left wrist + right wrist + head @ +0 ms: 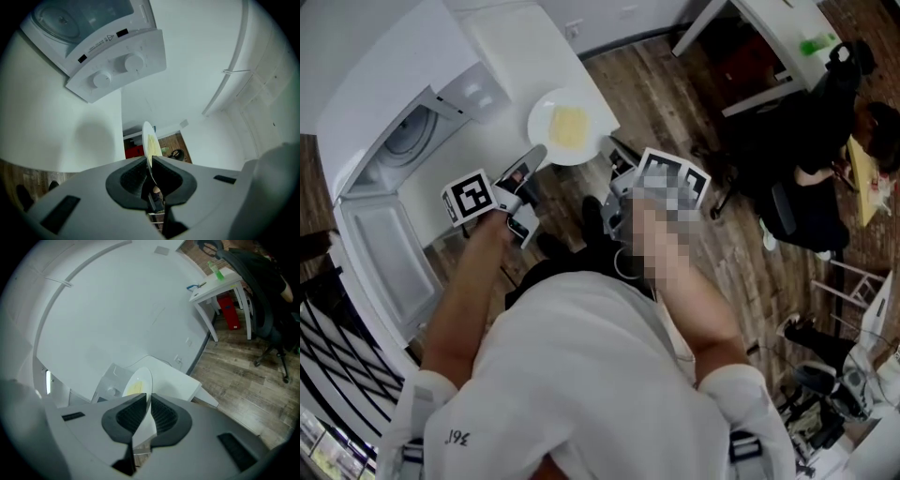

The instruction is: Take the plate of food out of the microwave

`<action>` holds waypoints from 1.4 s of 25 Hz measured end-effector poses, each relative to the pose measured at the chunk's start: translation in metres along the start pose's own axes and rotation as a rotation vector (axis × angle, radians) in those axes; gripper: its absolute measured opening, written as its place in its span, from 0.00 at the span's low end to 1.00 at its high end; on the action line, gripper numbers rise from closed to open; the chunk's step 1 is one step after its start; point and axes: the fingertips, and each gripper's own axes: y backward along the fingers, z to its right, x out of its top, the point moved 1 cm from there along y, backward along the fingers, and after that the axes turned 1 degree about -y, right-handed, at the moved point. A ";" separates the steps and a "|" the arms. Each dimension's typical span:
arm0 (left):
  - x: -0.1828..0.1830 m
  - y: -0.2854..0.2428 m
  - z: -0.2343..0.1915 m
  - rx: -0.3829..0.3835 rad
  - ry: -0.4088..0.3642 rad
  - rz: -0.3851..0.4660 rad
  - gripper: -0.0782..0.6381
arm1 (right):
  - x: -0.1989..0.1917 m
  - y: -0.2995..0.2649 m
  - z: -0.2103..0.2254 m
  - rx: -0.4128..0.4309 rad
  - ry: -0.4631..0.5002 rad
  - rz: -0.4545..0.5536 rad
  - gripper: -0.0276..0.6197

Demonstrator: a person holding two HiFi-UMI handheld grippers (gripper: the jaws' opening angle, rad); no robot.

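Observation:
A white plate (565, 128) with flat yellow food on it is held level between both grippers, outside the microwave (412, 141) and over the near edge of the white counter (525, 52). My left gripper (537, 156) is shut on the plate's near-left rim. My right gripper (612, 153) is shut on its near-right rim. In the left gripper view the plate (149, 139) shows edge-on, clamped between the dark pads (133, 176) of the left gripper (150, 161). In the right gripper view the plate (137, 383) sits pinched in the right gripper (148, 401).
The microwave's door (380, 253) hangs open to the left, and its knob panel (117, 65) shows close by in the left gripper view. A white desk (220, 284) with a green bottle (214, 270) and a seated person (853, 141) on an office chair are at the right, on a wood floor (243, 362).

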 end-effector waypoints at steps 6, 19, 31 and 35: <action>0.005 -0.030 0.008 -0.045 -0.016 -0.015 0.16 | 0.022 -0.005 0.014 -0.003 -0.005 0.011 0.09; 0.021 -0.055 -0.017 -0.010 -0.041 -0.038 0.16 | 0.039 -0.032 0.031 -0.036 -0.005 0.012 0.09; 0.033 -0.057 -0.037 0.061 -0.043 -0.034 0.16 | 0.045 -0.054 0.033 -0.050 0.021 -0.004 0.09; 0.038 -0.058 -0.042 0.061 -0.047 -0.030 0.16 | 0.046 -0.061 0.032 -0.053 0.028 -0.008 0.09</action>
